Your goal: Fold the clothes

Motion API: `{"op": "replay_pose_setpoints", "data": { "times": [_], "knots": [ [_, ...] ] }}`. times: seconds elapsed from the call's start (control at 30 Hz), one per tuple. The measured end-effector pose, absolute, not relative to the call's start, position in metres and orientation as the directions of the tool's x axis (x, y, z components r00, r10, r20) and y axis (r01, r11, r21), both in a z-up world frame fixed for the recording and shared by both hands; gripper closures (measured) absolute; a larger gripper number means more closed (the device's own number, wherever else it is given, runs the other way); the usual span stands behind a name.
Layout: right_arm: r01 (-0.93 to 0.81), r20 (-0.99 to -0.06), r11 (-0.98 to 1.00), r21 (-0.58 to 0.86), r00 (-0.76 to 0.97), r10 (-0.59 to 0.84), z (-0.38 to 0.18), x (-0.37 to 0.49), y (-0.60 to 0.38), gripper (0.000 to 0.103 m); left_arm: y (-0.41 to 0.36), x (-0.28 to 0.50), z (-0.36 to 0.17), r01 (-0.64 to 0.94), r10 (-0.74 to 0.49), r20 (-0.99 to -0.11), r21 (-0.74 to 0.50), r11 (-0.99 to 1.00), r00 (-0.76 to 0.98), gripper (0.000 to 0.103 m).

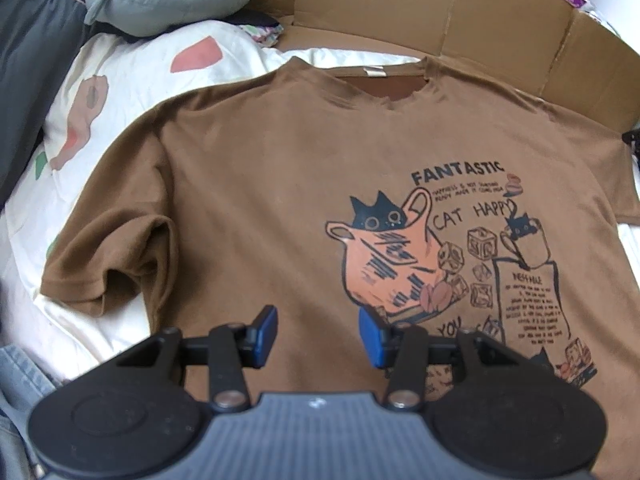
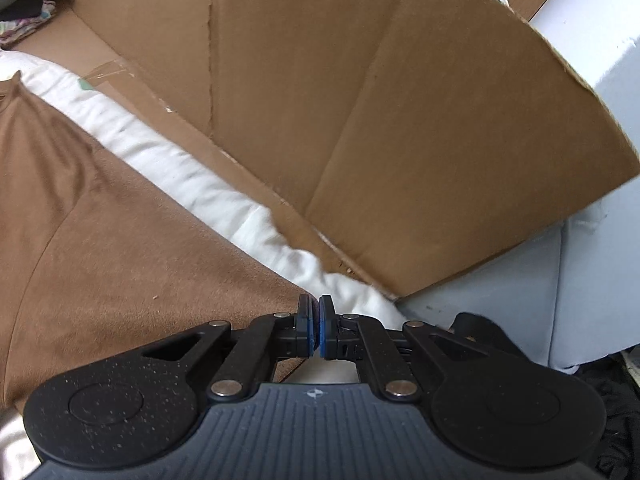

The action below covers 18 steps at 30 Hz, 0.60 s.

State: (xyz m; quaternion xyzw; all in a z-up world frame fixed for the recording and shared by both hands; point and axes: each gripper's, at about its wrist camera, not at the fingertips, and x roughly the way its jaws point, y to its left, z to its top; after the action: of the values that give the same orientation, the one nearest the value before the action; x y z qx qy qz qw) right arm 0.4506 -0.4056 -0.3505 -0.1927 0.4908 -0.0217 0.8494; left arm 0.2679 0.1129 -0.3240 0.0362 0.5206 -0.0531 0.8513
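- Ahead of the left gripper (image 1: 318, 330), jaws spread apart, a brown T-shirt (image 1: 280, 184) is laid flat on white bedding (image 1: 132, 68).
- The right gripper (image 2: 316, 328) is seen clenched at the shirt's sleeve edge; whether cloth is pinched cannot be told.
- Beyond both, an opened cardboard box (image 2: 400, 120) is stood; its contents are not shown.

A brown T-shirt (image 1: 256, 184) lies flat, print up, on the white bedding (image 1: 132, 64), collar toward the cardboard (image 1: 460, 12). The left gripper (image 1: 318, 330) hovers open above its lower part.
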Motion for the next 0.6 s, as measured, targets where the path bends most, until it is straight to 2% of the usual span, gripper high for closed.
{"op": "replay_pose_setpoints", "data": {
  "times": [0.27, 0.37, 0.43, 0.6],
  "knots": [
    [-0.128, -0.819, 0.912, -0.390, 0.500, -0.280, -0.363, 0.463, -0.406, 0.102, 0.109, 0.269, -0.324, 0.150, -0.056, -0.892, 0.013, 0.989, 0.448, 0.055],
    [-0.115, -0.806, 0.907, -0.405, 0.514, -0.294, -0.361, 0.460, -0.403, 0.097, 0.109, 0.269, -0.324, 0.154, -0.053, -0.893, 0.018, 0.988, 0.448, 0.055],
    [-0.119, -0.791, 0.903, -0.413, 0.538, -0.291, -0.354, 0.452, -0.401, 0.090, 0.110, 0.269, -0.323, 0.150, -0.048, -0.892, 0.022, 0.988, 0.449, 0.055],
    [-0.113, -0.806, 0.933, -0.343, 0.546, -0.230, -0.336, 0.433, -0.401, 0.089, 0.113, 0.269, -0.322, 0.137, -0.039, -0.889, 0.027, 0.990, 0.456, 0.055]
  ]
}}
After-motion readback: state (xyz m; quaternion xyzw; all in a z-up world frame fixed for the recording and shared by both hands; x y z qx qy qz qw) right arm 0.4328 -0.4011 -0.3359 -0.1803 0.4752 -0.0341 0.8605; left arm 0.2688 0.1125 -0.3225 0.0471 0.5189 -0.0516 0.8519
